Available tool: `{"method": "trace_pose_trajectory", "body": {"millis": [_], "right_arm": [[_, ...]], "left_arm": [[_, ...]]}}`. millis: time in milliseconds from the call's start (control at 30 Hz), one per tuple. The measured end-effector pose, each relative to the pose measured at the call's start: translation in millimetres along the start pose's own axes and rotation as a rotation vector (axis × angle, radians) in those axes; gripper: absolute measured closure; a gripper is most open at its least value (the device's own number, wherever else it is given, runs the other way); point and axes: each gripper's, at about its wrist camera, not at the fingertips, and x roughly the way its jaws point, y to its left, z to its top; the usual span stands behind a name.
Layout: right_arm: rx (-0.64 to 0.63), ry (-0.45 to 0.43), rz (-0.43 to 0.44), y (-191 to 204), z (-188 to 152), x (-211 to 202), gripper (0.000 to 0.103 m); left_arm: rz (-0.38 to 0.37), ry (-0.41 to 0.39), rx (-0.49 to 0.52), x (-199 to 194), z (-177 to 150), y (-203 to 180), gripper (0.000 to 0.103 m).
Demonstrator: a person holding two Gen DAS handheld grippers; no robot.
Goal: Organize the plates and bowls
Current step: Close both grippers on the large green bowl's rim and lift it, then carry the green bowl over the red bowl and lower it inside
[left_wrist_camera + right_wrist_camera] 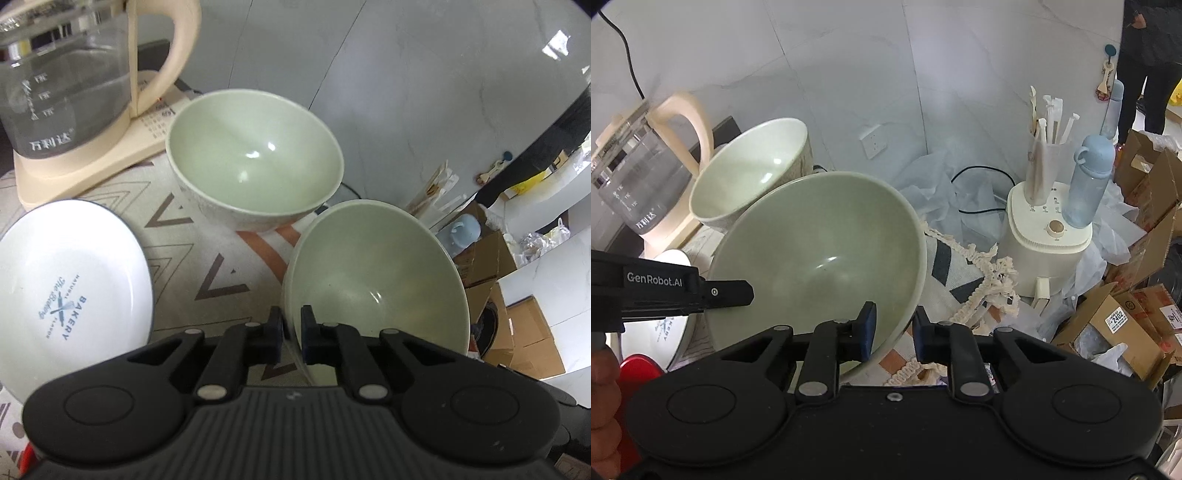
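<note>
Progress: early | tilted pale green ceramic bowl [373,280] is pinched at its rim by left gripper [291,332], lifted beside second pale green bowl [255,158] | right gripper [894,330] released around rim | stacking, white bakery-print plate [70,288] left.

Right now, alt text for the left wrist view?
The left gripper pinches the rim of a tilted pale green bowl above a patterned cloth. A second green bowl sits upright behind it, with a white bakery-print plate at left and a glass kettle behind.
</note>
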Motion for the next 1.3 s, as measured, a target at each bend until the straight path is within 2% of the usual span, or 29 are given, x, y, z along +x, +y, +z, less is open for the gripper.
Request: {"method": "trace_pose_trajectory", "body": {"millis": [300, 633, 1033, 1300], "right_arm": [[-0.049, -0.063, 0.031, 6.5, 5.5, -29.2, 0.082], [-0.136, -0.108, 0.115, 17.1, 9.9, -55.6, 0.082], [-0.247, -0.123, 0.209, 37.2, 1.7, -75.9, 0.082], [-0.313, -0.118, 0.275, 58.4, -6.1, -84.1, 0.082]], "left_arm": [[0.021, -0.094, -0.032, -42.9, -8.2, -6.1, 0.095], [0.075, -0.191, -0.111, -83.9, -30.1, -6.7, 0.095], [0.145, -0.279, -0.217, -123.1, -60.5, 5.6, 0.095], [0.193, -0.308, -0.290, -141.8, -83.4, 22.1, 0.094]]}}
